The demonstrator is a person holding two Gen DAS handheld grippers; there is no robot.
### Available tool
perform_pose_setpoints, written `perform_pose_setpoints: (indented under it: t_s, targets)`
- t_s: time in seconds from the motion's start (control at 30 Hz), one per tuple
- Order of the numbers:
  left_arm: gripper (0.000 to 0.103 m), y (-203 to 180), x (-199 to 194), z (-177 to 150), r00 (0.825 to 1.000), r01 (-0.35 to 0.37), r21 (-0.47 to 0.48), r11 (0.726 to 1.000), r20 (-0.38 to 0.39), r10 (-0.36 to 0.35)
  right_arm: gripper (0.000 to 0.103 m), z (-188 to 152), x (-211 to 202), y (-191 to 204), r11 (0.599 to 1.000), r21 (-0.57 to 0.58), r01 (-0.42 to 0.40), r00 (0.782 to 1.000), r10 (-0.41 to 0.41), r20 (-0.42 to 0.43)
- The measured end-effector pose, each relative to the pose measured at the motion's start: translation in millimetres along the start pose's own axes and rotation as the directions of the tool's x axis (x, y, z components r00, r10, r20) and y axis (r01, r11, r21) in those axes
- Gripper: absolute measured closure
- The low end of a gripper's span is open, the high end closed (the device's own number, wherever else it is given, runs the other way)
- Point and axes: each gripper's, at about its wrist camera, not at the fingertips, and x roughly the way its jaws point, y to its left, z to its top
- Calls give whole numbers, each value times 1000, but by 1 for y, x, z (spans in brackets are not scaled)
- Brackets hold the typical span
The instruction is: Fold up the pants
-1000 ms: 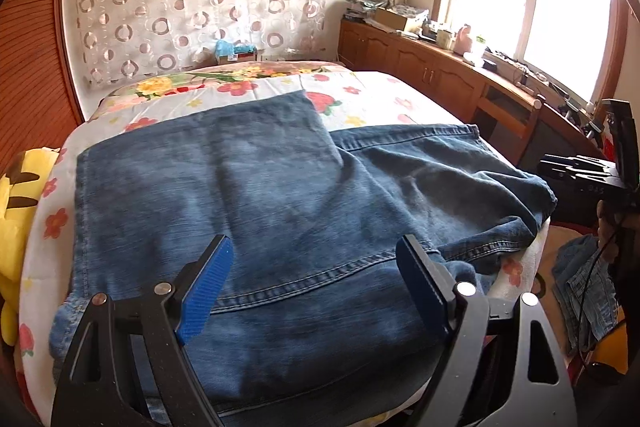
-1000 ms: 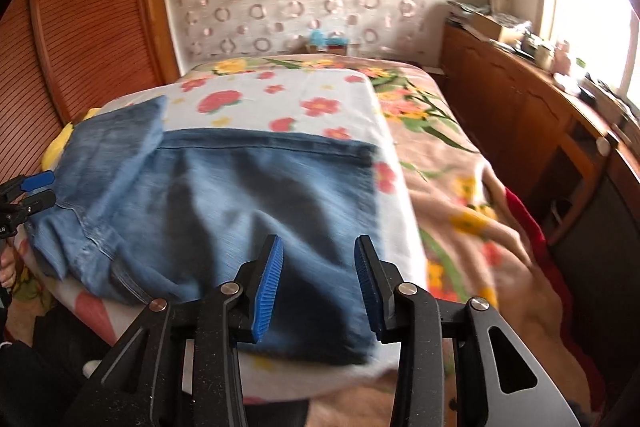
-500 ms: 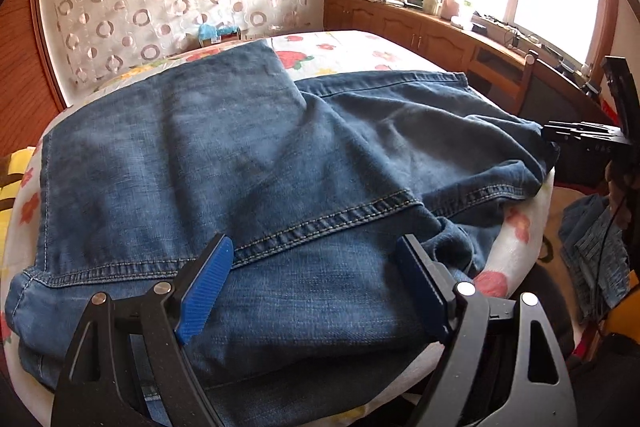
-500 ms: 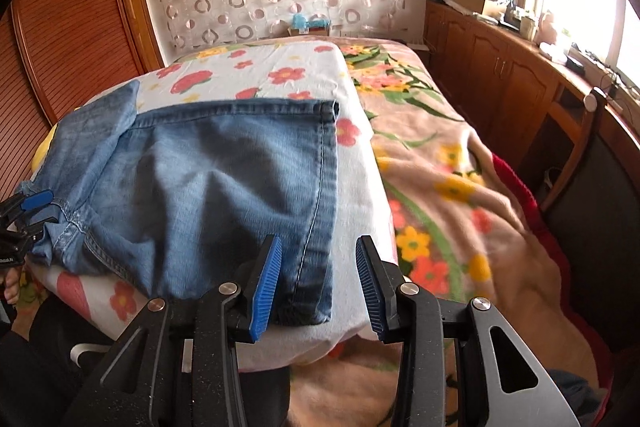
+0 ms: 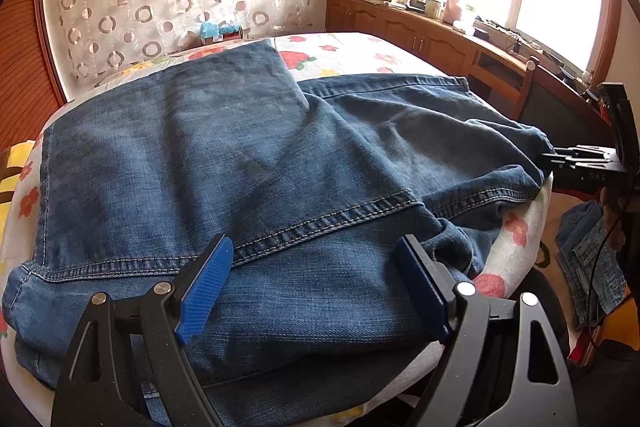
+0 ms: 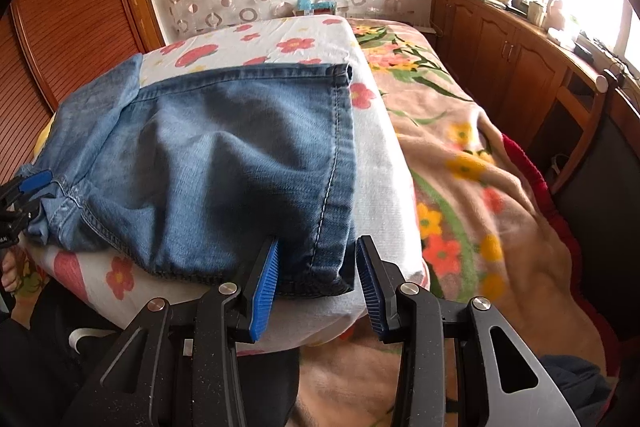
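Blue denim pants (image 5: 224,163) lie spread on a white floral sheet (image 5: 348,53) over the bed, one part folded over another. My left gripper (image 5: 316,281) is open, its blue pads wide apart just above the near denim edge. In the right wrist view the pants' leg end (image 6: 240,163) lies at the sheet's corner. My right gripper (image 6: 316,271) is open with its jaws on either side of the hem corner (image 6: 320,267). The right gripper also shows at the far right of the left wrist view (image 5: 580,163), and the left gripper at the left edge of the right wrist view (image 6: 24,191).
A flowered blanket (image 6: 472,163) covers the bed to the right of the sheet. Wooden cabinets (image 6: 500,55) with clutter run under the window. A wooden wardrobe (image 6: 68,27) stands on the left. More denim (image 5: 592,259) lies on the floor. A yellow plush (image 5: 12,171) sits at left.
Both grippers have come closer to the pants and lower. The right gripper's jaws now straddle the hem corner of the leg; both grippers stay open.
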Motion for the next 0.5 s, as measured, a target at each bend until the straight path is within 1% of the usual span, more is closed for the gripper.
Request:
perform_pose_setpoints:
  t_s: [0.43, 0.47, 0.5]
  targets:
    - [19, 3, -6, 6, 1000, 8, -27, 1000, 12, -7, 63, -3, 4, 1, 1000, -24, 2, 1000, -2, 10]
    - [19, 3, -8, 7, 1000, 7, -28, 1000, 17, -6, 63, -3, 4, 1, 1000, -26, 3, 1000, -3, 10]
    - [19, 3, -9, 8, 1000, 6, -28, 1000, 20, -6, 68, -3, 4, 1, 1000, -27, 4, 1000, -4, 10]
